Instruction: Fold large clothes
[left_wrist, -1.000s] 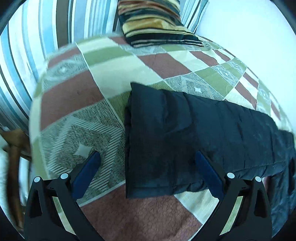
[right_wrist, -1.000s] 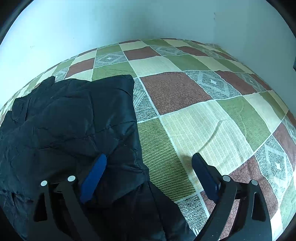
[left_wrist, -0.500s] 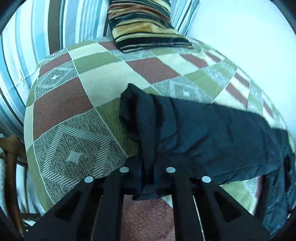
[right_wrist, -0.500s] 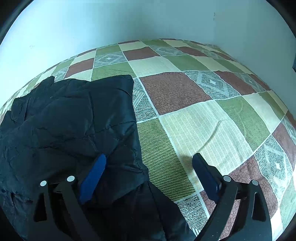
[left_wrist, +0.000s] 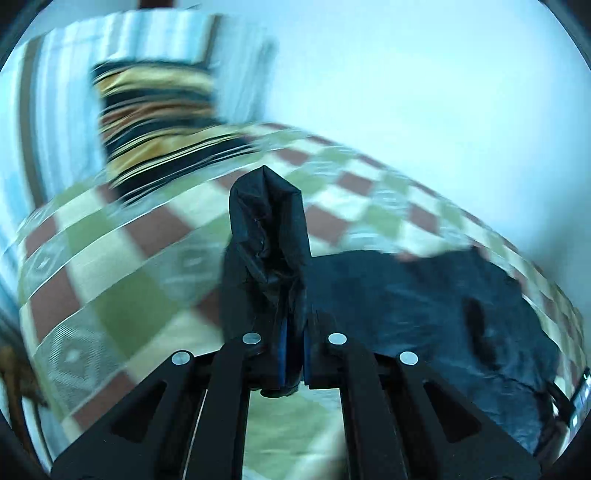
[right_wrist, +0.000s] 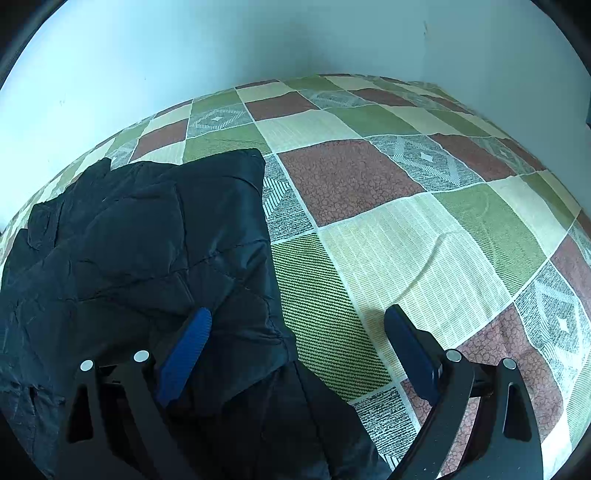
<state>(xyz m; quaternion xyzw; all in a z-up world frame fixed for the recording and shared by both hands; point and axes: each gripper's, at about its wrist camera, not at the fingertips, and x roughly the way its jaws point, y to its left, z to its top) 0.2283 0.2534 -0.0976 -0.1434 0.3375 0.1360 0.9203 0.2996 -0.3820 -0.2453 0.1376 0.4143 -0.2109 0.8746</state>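
- The black jacket (right_wrist: 140, 258) lies on the checked bedspread (right_wrist: 406, 229).
- The left gripper (left_wrist: 293, 350) is clamped on a raised fold of it.
- The right gripper (right_wrist: 295, 328) hangs wide apart, gripping nothing.
- A striped pillow (left_wrist: 155, 122) sits beyond.

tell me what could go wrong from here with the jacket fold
The left gripper pinches only a narrow bunch of the dark jacket, so the slick fabric might slip out mid-lift. The right gripper is open and holds nothing, so the rest of the jacket may drag across the patchwork bedspread and the fold could land crooked. The left view is motion-blurred, which suggests a fast swing that may overshoot.
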